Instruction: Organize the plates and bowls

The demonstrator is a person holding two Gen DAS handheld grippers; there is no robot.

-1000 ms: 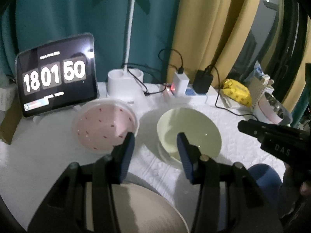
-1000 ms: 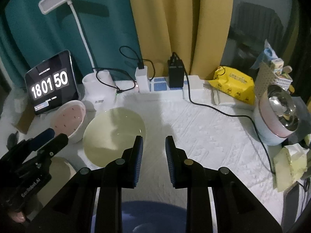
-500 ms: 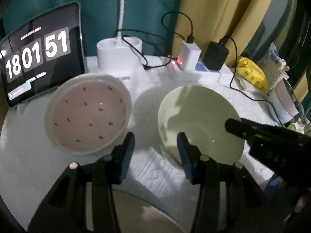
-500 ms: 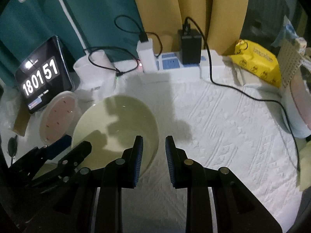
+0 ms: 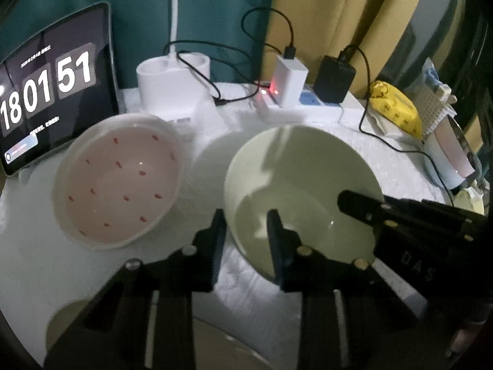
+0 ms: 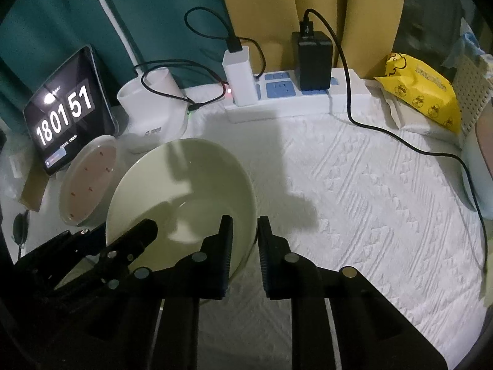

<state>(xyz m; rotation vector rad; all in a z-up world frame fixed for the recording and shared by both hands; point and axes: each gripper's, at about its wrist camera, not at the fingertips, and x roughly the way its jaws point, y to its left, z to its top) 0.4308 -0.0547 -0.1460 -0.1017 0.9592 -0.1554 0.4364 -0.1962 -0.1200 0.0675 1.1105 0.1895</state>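
A pale green bowl [image 5: 295, 172] sits on the white cloth, with a pink bowl with red specks [image 5: 118, 182] to its left. My left gripper [image 5: 246, 225] is open and straddles the green bowl's near left rim, one finger outside and one inside. My right gripper [image 6: 245, 231] is open and straddles the same bowl [image 6: 181, 185] at its right rim. The pink bowl [image 6: 89, 178] shows at the left of the right wrist view. A beige plate [image 5: 215, 348] lies under my left gripper, mostly hidden.
A tablet clock [image 5: 46, 92], a white lamp base [image 5: 174, 83] and a power strip with chargers [image 6: 295, 92] stand along the back. A yellow wipes pack [image 6: 422, 89] and a pink-and-white pot [image 5: 453, 157] are at the right.
Both grippers have moved forward and down to the green bowl, and their fingers now stand on either side of its rim. The bowls have not moved.
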